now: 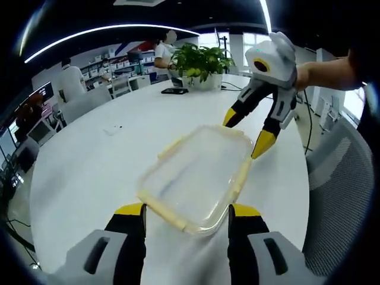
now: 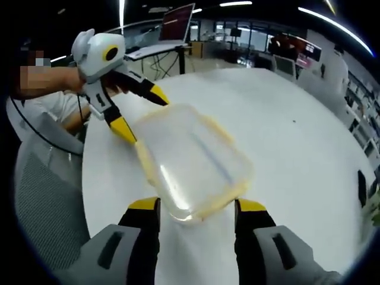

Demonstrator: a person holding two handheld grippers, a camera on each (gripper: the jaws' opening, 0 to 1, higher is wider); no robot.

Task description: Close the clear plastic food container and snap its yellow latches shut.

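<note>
A clear plastic container [image 1: 199, 175] with its lid on and pale yellow latches [image 1: 242, 173] along its edges lies flat on the white table [image 1: 89, 172]. Whether the latches are snapped down I cannot tell. My left gripper [image 1: 187, 212] is open, its yellow-tipped jaws standing on either side of the container's near end. My right gripper [image 1: 246, 133] is open at the far end, one tip over the rim. In the right gripper view the container [image 2: 193, 163] lies between my right gripper [image 2: 198, 206] and my left gripper [image 2: 142, 114], both spread wide.
A potted plant [image 1: 202, 62] and a dark tablet [image 1: 174, 91] sit at the table's far side. A grey mesh chair [image 1: 338, 178] stands by the table edge. People work at desks behind. A dark object [image 2: 362, 187] lies near the table's right edge.
</note>
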